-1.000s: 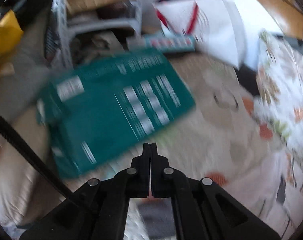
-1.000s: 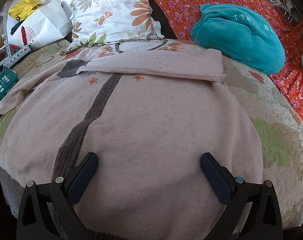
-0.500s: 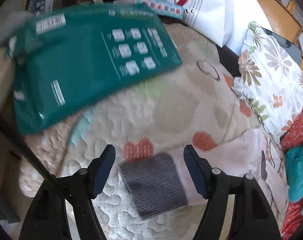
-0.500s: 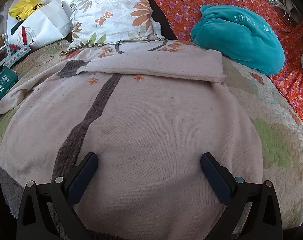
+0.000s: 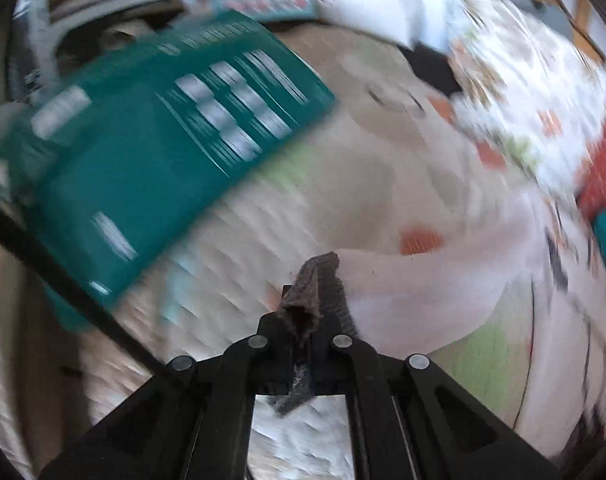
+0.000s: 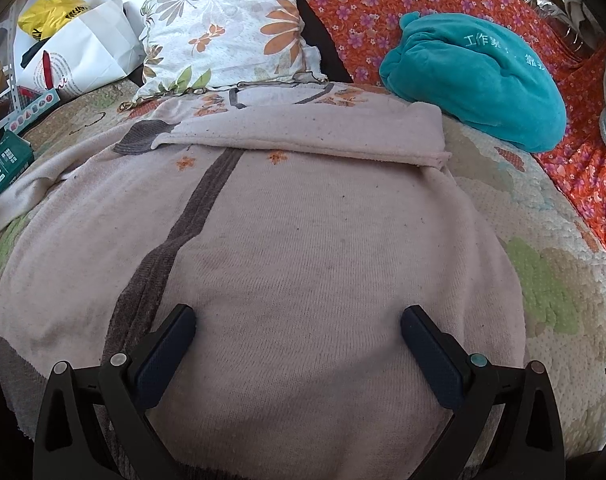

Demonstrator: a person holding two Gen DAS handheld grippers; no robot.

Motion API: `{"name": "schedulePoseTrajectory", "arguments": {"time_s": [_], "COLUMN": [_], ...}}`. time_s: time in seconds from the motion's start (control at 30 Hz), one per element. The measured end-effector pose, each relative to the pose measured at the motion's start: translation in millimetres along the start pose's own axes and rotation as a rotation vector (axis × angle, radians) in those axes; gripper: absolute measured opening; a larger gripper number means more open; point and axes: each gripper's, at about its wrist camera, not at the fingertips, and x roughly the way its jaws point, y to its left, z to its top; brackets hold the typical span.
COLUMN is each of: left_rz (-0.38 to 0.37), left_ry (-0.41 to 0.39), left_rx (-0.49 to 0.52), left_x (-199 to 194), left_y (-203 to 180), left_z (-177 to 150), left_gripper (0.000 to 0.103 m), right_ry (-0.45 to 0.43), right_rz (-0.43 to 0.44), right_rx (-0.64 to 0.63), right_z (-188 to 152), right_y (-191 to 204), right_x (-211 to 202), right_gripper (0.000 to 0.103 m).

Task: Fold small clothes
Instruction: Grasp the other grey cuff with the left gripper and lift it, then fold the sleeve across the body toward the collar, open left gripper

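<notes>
So right now I'm pinching the grey cuff (image 5: 317, 284) of the sweater's sleeve (image 5: 415, 284) with the left gripper (image 5: 303, 332), fingers squeezed together on the knit, and the pale pink sleeve is trailing off to the right over the quilted bedspread (image 5: 343, 160). That view is pretty smeared (motion blur everywhere), but I'm still making out a teal box (image 5: 151, 168) lying on the bed up to the left of the cuff.

The right gripper (image 6: 299, 332) is hovering over the lower body of the sweater (image 6: 303, 248) with its fingers spread wide apart, nothing between them but flat knit. The sweater is lying spread on the bed, one sleeve folded across the chest, a dark grey stripe (image 6: 183, 232) running down it. Beyond it I'm seeing a floral pillow (image 6: 231, 28) and a teal bundle (image 6: 479, 88) sitting on orange flowered fabric (image 6: 383, 4).
</notes>
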Motion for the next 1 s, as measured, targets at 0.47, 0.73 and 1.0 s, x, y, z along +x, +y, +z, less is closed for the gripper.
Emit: {"name": "schedulePoseTrajectory", "arguments": {"time_s": [0.47,0.73,1.0], "left_rz": [-0.081,-0.346,-0.534], "left_ry": [-0.158,-0.074,0.073], "left_rx": [0.094,0.380,0.620], "left_x": [-109,-122,-91], "left_y": [-114,-344,-531], "left_z": [84,35,-59], "left_gripper": [0.003,0.003,0.009], "right_ry": [0.116,-0.003,0.086], "right_rz": [0.036,0.097,0.118], "right_rx": [0.025,0.229,0.540], "right_z": [19,42,33], "right_y": [-2,-69,-148], "right_x": [-6,-34,-8], "right_gripper": [0.100,0.099,0.099]}}
